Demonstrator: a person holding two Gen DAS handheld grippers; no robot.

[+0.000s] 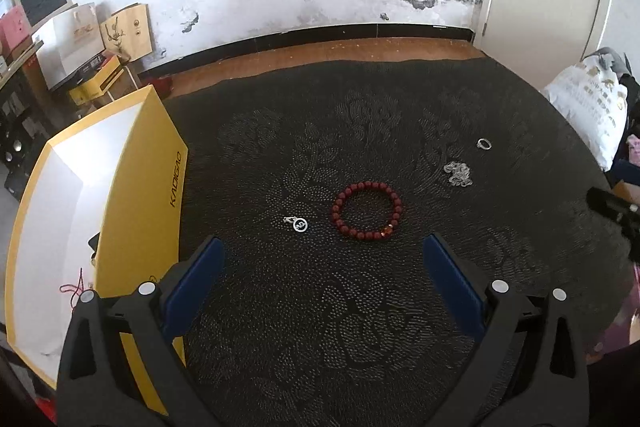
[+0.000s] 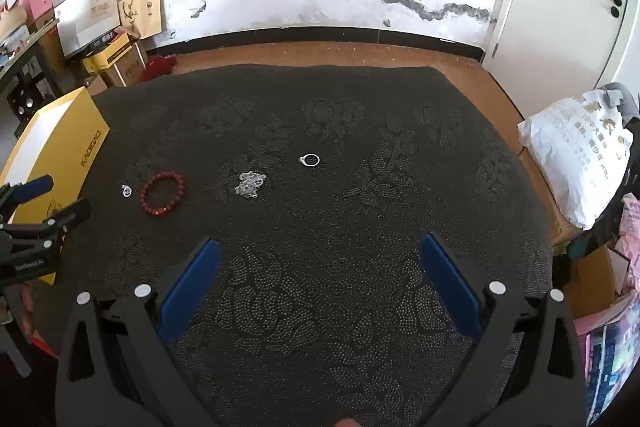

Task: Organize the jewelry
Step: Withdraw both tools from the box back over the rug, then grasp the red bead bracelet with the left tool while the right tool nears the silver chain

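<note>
A red bead bracelet [image 1: 366,211] lies on the dark patterned cloth [image 1: 360,307], just ahead of my open left gripper [image 1: 323,247]. A small silver pendant [image 1: 298,224] lies left of it. A silver chain [image 1: 458,174] and a silver ring [image 1: 484,143] lie further right. An open yellow box [image 1: 132,195] with a white inside stands at the left and holds a red cord [image 1: 74,289]. In the right wrist view I see the bracelet [image 2: 163,193], pendant [image 2: 127,191], chain [image 2: 250,183], ring [image 2: 310,160], box [image 2: 56,155] and the left gripper [image 2: 52,197]. My right gripper [image 2: 320,251] is open and empty, well short of the jewelry.
A wooden floor strip [image 2: 320,55] and a cracked white wall lie beyond the cloth. Cardboard boxes and paper bags [image 2: 108,27] are stacked at the far left. A white plastic bag [image 2: 576,155] and clutter sit at the right edge. A white door [image 2: 560,7] stands at the far right.
</note>
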